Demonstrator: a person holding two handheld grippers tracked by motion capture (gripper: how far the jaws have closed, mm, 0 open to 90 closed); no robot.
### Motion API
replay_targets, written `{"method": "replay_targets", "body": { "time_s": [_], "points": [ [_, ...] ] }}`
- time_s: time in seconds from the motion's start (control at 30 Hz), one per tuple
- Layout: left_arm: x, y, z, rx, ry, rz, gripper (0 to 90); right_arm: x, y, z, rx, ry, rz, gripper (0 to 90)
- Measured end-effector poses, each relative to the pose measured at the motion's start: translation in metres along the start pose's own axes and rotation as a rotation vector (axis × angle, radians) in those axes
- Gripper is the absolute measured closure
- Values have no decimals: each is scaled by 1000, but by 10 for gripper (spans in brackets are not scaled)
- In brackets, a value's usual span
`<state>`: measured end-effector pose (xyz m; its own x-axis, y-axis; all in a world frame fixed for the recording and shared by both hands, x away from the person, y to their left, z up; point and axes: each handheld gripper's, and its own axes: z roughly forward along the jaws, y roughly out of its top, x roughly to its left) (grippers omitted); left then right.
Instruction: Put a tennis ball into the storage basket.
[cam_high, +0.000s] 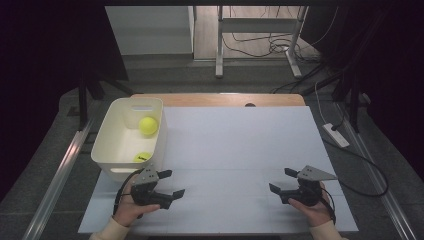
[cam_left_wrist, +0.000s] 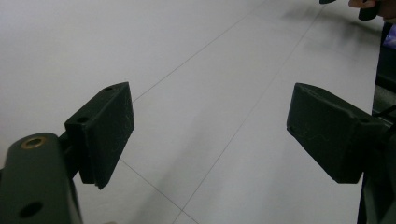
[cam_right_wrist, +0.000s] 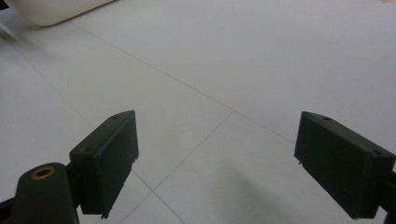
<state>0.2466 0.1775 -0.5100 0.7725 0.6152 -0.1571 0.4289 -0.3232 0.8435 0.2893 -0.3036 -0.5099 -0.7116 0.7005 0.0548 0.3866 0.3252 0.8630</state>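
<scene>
We hold one hand-held gripper in each hand, both low over the near part of the counter (cam_high: 240, 150), which is covered by a white sheet with faint seam lines.

Left hand-held gripper (cam_high: 171, 183): it sits at the near left, just in front of the bin (cam_high: 111, 134). Its jaws stand spread, with bare sheet between them in the left gripper view (cam_left_wrist: 210, 135). They pinch nothing. The jaws point toward the middle of the counter.

Right hand-held gripper (cam_high: 281, 180): it sits at the near right, well apart from the left one. Its jaws stand spread as well, and the right gripper view (cam_right_wrist: 217, 158) shows bare sheet in the gap. They pinch nothing. The jaws point toward the left side of the counter, and a corner of the bin (cam_right_wrist: 56, 11) shows at the top left of that view.

Bin: a white plastic tub with a handle slot, standing at the left edge of the counter. It holds two yellow-green balls. The far ball (cam_high: 148, 125) lies near the right wall. The near ball (cam_high: 142, 157) lies against the near wall, partly hidden by the rim. Both balls are apart from the hand-held grippers.
</scene>
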Motion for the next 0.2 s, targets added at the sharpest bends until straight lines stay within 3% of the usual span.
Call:
{"method": "replay_targets", "body": {
  "time_s": [0.2],
  "points": [
    [0, 0, -1, -10, -2, -10, 159, -1, -1, -1, -6, 3, 10, 137]
  ]
}}
